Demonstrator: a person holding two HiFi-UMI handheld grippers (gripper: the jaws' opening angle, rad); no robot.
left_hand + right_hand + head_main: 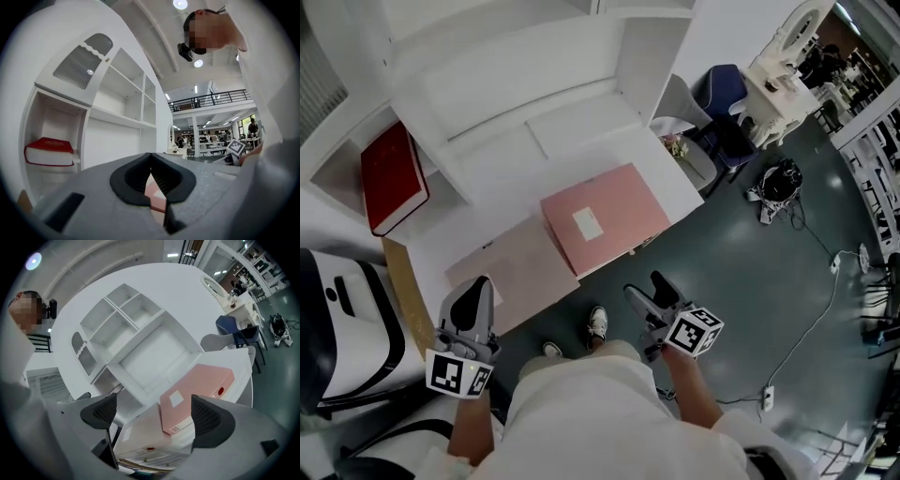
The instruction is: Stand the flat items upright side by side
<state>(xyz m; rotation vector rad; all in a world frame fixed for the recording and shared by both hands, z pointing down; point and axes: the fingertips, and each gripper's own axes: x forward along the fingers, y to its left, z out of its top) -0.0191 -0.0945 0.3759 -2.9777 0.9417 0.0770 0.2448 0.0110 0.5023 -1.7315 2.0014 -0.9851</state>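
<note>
Two pink items lie flat on the white desk (492,202), and neither has been stood up. The task has no completed step on show.

Findings:
- The darker pink file box (605,225) lies flat near the desk's front corner, white label facing up. One edge appears to rest over the neighbouring item.
- The paler pink file box (514,272) lies flat beside it, at the front edge of the desk, touching the darker one.
- A red book (392,176) lies on its side in the open compartment on the left. You cannot tell from these views whether it counts among the items to stand.

Your tools:
- Your left gripper (472,292) has its jaws pressed together with nothing between them. It hangs just off the desk's front edge, near the paler box.
- Your right gripper (649,291) has its jaws spread wide and empty. Its own view shows both boxes beyond the pads, not between them. It hangs over the floor, short of the darker box.

Assessment: everything remains to be done. Each box must be gripped, tipped onto an edge and set next to the other. The wide white bay of the shelf unit (534,89) behind them looks a likely place. Expect the upper box to need lifting clear first.
</note>
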